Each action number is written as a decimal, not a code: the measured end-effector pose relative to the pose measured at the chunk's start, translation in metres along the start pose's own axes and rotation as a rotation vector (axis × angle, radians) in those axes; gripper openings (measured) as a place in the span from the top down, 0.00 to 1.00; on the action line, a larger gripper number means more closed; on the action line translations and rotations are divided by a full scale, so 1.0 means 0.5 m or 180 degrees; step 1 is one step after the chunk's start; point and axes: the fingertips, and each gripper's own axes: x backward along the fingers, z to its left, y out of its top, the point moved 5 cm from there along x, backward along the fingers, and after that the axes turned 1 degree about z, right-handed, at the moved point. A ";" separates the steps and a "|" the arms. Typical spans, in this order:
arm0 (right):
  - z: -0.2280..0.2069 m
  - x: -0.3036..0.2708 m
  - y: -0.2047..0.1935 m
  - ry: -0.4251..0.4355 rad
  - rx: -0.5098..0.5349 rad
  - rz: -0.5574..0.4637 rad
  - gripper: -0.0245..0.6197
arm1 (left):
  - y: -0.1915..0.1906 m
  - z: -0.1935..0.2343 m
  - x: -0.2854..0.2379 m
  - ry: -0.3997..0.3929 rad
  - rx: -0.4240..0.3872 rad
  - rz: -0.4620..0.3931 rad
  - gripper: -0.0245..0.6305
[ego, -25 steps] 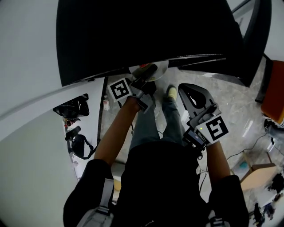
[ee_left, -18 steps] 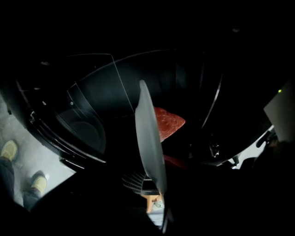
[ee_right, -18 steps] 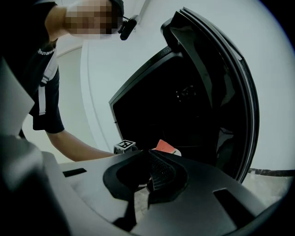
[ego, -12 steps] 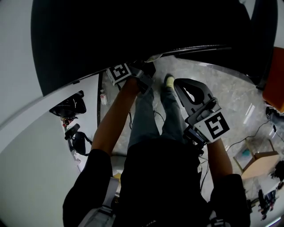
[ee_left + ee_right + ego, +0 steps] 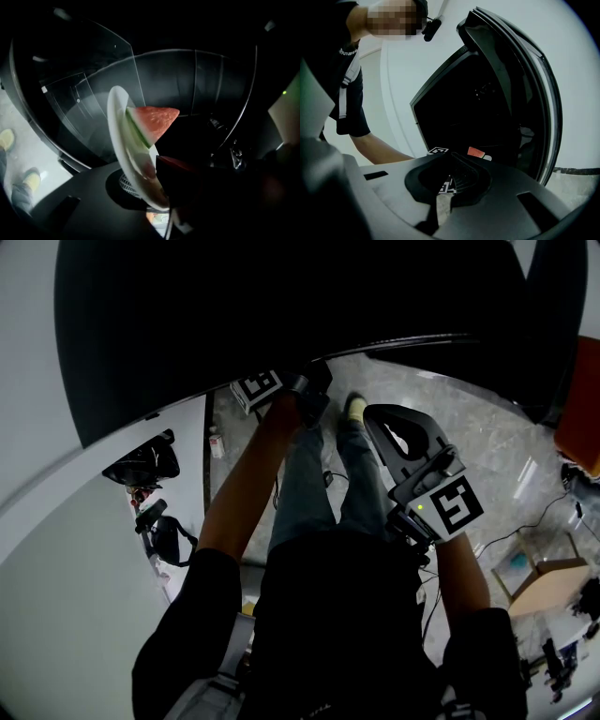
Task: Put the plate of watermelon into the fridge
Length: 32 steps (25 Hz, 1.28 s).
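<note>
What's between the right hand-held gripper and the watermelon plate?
Only open air, in the right gripper view: the right hand-held gripper faces the plate inside the open fridge.

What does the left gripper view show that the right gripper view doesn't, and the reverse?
Only the left gripper view: the left gripper shut on the rim of the white round plate, clear fridge shelves, yellow shoes. Only the right gripper view: the open black fridge door, the person's bare forearm. Both: the red watermelon wedge.

Black short-sleeved shirt [image 5: 337, 615], grey shoulder straps [image 5: 225, 645], blue-grey jeans [image 5: 307, 493], pale yellow shoe [image 5: 355, 407] at twelve o'clock, dark grey right gripper [image 5: 392, 432] with black-and-white marker cube [image 5: 450, 507] at three o'clock, left gripper [image 5: 309, 390] likewise marked
</note>
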 end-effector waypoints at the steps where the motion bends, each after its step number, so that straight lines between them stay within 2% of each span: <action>1: 0.000 0.002 -0.002 0.0010 -0.0014 0.0016 0.95 | 0.001 0.003 0.001 0.0006 0.0009 -0.0002 0.87; 6: -0.009 0.001 0.008 -0.0065 0.0021 -0.0054 0.95 | 0.015 0.003 0.005 0.0095 -0.0008 -0.0144 0.87; 9: -0.009 0.005 0.001 -0.0038 0.0007 -0.0018 0.95 | 0.012 -0.039 -0.003 0.0126 -0.0128 -0.0136 0.84; 11: -0.009 0.007 0.001 -0.0019 0.0005 -0.0015 0.95 | 0.000 -0.065 -0.010 0.0080 -0.0236 -0.0036 0.68; 13: -0.010 0.007 0.002 0.0001 0.0022 -0.0008 0.95 | -0.007 -0.075 -0.013 0.0088 -0.0357 0.0032 0.58; 17: -0.017 0.006 0.014 -0.0012 0.0032 -0.0064 0.95 | -0.016 -0.075 -0.004 0.0159 -0.0634 0.0166 0.54; 20: -0.025 0.007 0.022 -0.0066 0.0061 -0.0105 0.95 | -0.017 -0.083 -0.001 0.0139 -0.0726 0.0234 0.47; 29: -0.028 0.005 0.008 0.0010 0.0020 0.0015 0.95 | -0.005 -0.087 0.008 0.0240 -0.0927 0.0173 0.40; 32: -0.022 -0.001 0.011 -0.0005 0.0051 0.0022 0.95 | -0.004 -0.088 0.017 0.0398 -0.1166 0.0166 0.36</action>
